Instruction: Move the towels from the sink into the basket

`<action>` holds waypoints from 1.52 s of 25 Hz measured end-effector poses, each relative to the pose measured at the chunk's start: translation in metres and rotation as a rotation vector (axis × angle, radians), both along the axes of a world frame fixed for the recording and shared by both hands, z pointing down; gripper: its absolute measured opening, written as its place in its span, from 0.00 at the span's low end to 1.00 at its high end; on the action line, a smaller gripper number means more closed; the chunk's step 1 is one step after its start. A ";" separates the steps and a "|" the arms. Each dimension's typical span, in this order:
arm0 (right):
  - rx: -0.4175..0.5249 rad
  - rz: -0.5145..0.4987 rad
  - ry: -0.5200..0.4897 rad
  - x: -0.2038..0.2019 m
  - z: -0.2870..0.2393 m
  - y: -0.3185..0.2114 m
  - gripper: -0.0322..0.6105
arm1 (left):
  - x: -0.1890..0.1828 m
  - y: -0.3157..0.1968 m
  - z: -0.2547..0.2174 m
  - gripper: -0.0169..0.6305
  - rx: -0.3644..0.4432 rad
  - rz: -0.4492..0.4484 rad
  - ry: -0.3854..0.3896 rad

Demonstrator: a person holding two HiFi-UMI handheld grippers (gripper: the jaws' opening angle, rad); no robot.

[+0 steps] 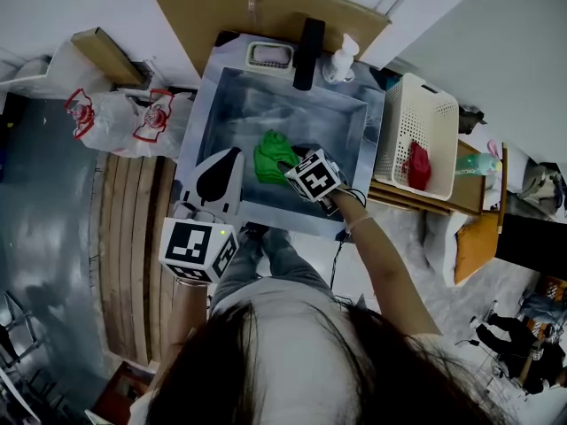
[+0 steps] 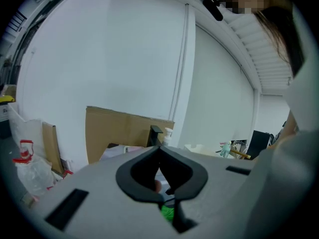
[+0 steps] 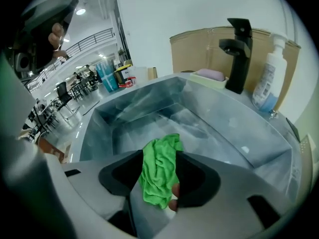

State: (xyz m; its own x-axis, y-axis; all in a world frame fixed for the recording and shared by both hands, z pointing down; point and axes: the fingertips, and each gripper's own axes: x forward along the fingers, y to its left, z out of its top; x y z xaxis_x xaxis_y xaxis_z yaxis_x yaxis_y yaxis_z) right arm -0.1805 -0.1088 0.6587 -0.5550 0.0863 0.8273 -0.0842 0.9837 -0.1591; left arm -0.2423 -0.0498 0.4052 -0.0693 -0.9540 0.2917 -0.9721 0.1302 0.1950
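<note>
A crumpled green towel (image 1: 270, 155) lies on the bottom of the steel sink (image 1: 354, 113), near its front wall. My right gripper (image 1: 290, 168) reaches down into the sink. In the right gripper view the green towel (image 3: 159, 173) lies in the gap of the right gripper (image 3: 160, 156), whose jaws stand apart without pressing on it. The white perforated basket (image 1: 438, 118) stands to the right of the sink with a red towel (image 1: 416, 165) inside. My left gripper (image 1: 226, 162) hovers over the sink's front left corner, shut and empty (image 2: 159, 148).
A black faucet (image 1: 308, 51), a soap dish (image 1: 268, 56) and a pump bottle (image 1: 341, 58) line the sink's back edge, with cardboard (image 1: 266, 7) behind. Plastic bags (image 1: 124, 118) lie on the floor to the left. A wooden board (image 1: 465, 197) lies under the basket.
</note>
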 end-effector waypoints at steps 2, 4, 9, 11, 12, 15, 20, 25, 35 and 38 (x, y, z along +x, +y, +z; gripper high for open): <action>-0.007 -0.019 0.019 0.000 0.008 0.001 0.41 | -0.001 -0.001 0.002 0.04 -0.006 -0.003 0.001; -0.009 -0.036 0.037 0.000 0.017 0.001 0.42 | -0.003 -0.001 0.005 0.04 -0.014 -0.005 0.002; -0.007 -0.068 0.080 0.000 0.037 0.000 0.46 | -0.007 0.001 0.013 0.04 -0.035 -0.015 0.009; -0.002 -0.080 0.097 0.000 0.044 -0.001 0.47 | -0.009 0.002 0.016 0.04 -0.042 -0.020 0.014; -0.002 -0.083 0.103 0.000 0.047 -0.001 0.48 | -0.010 0.002 0.018 0.04 -0.046 -0.022 0.015; -0.004 -0.088 0.116 -0.002 0.057 0.000 0.49 | -0.012 0.004 0.022 0.04 -0.055 -0.025 0.019; -0.003 -0.116 0.142 -0.006 0.068 0.004 0.50 | -0.015 0.008 0.034 0.04 -0.078 -0.036 0.026; 0.019 -0.132 0.181 -0.005 0.086 0.005 0.52 | -0.019 0.014 0.041 0.04 -0.094 -0.046 0.037; 0.041 -0.070 0.189 -0.008 0.097 0.001 0.51 | -0.021 0.021 0.045 0.04 -0.098 -0.039 0.059; 0.046 -0.066 0.187 -0.010 0.097 0.002 0.41 | -0.022 0.022 0.046 0.04 -0.102 -0.028 0.060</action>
